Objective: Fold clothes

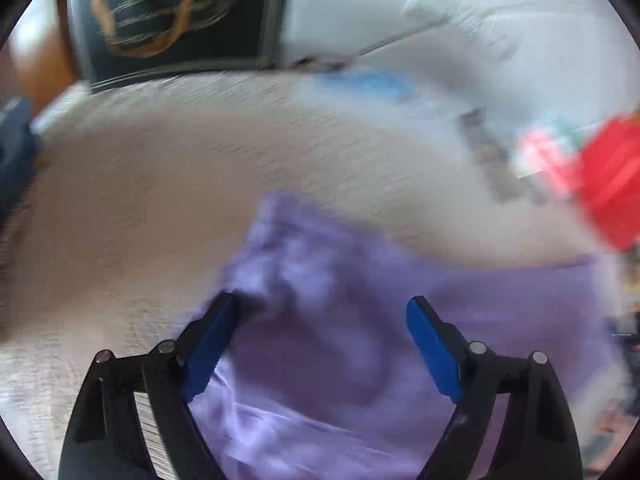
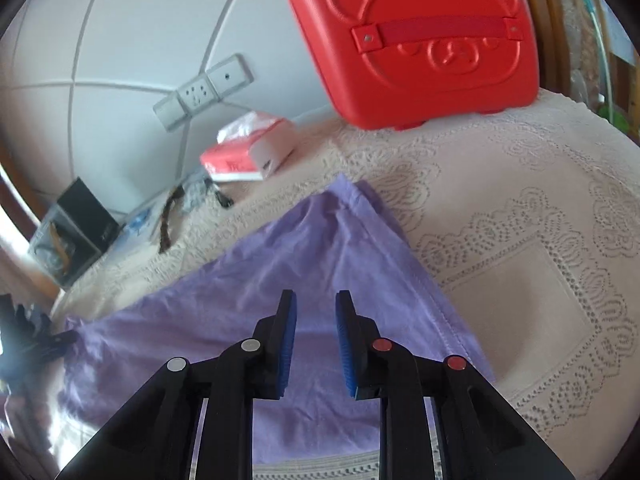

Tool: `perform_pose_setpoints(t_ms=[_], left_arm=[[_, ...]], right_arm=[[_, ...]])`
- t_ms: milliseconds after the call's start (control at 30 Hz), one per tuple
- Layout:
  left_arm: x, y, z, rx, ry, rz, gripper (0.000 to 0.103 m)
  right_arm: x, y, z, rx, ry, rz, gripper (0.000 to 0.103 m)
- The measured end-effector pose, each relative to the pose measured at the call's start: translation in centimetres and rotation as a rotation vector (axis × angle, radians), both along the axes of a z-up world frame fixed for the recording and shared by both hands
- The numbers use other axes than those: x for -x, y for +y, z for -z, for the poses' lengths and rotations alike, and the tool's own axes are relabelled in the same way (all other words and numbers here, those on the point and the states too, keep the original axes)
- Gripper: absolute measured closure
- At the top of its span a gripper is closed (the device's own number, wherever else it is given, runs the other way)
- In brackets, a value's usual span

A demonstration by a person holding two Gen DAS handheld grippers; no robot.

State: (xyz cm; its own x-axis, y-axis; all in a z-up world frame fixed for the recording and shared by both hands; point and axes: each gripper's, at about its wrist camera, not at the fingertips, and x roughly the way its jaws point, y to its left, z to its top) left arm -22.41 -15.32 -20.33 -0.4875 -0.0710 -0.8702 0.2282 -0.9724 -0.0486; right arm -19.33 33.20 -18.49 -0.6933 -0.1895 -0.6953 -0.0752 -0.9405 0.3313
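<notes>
A lilac garment [image 2: 280, 276] lies spread on a cream lace-covered surface [image 2: 520, 280]; it also shows, blurred, in the left wrist view [image 1: 340, 320]. My left gripper [image 1: 320, 308] is wide open just above a bunched part of the cloth, holding nothing. My right gripper [image 2: 316, 304] is open with a narrower gap, hovering over the garment's middle near its hemmed right edge, empty. The left gripper's tip [image 2: 36, 340] shows at the garment's left corner in the right wrist view.
A red plastic case [image 2: 412, 40] stands at the back by the wall. A red and white tissue pack [image 2: 248, 152], a dark box [image 2: 72, 232] and small clutter [image 2: 180, 208] lie along the wall. Bare lace cloth lies to the right.
</notes>
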Motion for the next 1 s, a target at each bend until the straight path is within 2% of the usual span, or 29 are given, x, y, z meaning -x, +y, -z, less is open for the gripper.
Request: perform_pose_setpoints(t_ms=[33,100,200,233,267,300,367,433,467,500,533,567,600,700,833,900,1000], left_arm=[[0.0,-0.2,0.0,0.014,0.001,-0.014,0.019],[-0.1,-1.0,-0.2,-0.01,0.001,-0.038,0.025],[-0.4,-1.9,-0.9,-0.051,0.008,-0.061,0.052],[-0.6,-1.9,-1.3,-0.042,0.015,-0.07,0.068],[-0.8,-1.8,-1.8,-0.024,0.025,-0.08,0.075],[-1.1,-1.9,-2.3,-0.034,0.044,-0.077,0.076],[-1.8,-2.1,-3.6,-0.083,0.09,-0.061,0.076],[-2.2,-2.0,-4.3,-0.164,0.104,-0.01,0.075],[-2.2,-1.8,-4.4,-0.182,0.098,0.004,0.068],[-2.2,-1.5,-4.4,-0.187,0.088,0.011,0.06],[-2.1,-1.2,-4.4,-0.192,0.078,0.017,0.04],[-2.1,-0.8,-4.3,-0.174,0.064,0.016,0.026],[-2.0,-0.4,-4.2,-0.15,0.055,0.016,0.024],[-2.1,0.4,-4.3,-0.097,0.039,0.022,0.024],[-3.3,0.2,-4.0,-0.088,0.02,-0.009,0.024],[-5.0,0.4,-3.3,-0.095,0.002,0.032,0.024],[-7.8,0.1,-1.5,-0.044,-0.06,0.063,0.024]], right_arm=[[0.1,-0.1,0.3,-0.01,-0.014,0.0,0.082],[0.6,0.2,1.2,-0.039,-0.072,0.023,0.082],[0.8,1.0,1.7,-0.052,-0.099,0.049,0.087],[0.7,1.2,1.7,-0.052,-0.102,0.058,0.088],[0.7,1.3,1.7,-0.066,-0.103,0.064,0.091],[0.7,1.3,1.7,-0.081,-0.103,0.07,0.093],[0.6,1.3,1.6,-0.132,-0.104,0.097,0.093],[0.4,1.1,1.1,-0.191,-0.082,0.121,0.092],[0.2,1.0,0.9,-0.22,-0.07,0.133,0.09],[0.1,1.2,0.6,-0.182,-0.05,0.128,0.089],[-0.1,1.5,0.4,-0.129,-0.034,0.119,0.087],[-0.1,1.7,0.4,-0.089,-0.031,0.117,0.078],[-0.1,1.9,0.3,-0.077,-0.047,0.128,0.069],[-0.2,2.4,-0.3,-0.07,-0.082,0.161,0.057],[-0.9,2.9,-1.9,-0.062,-0.088,0.162,0.044],[-1.5,3.4,-2.6,-0.037,-0.091,0.161,0.028],[-3.5,4.6,-3.0,0.016,-0.088,0.193,0.028]])
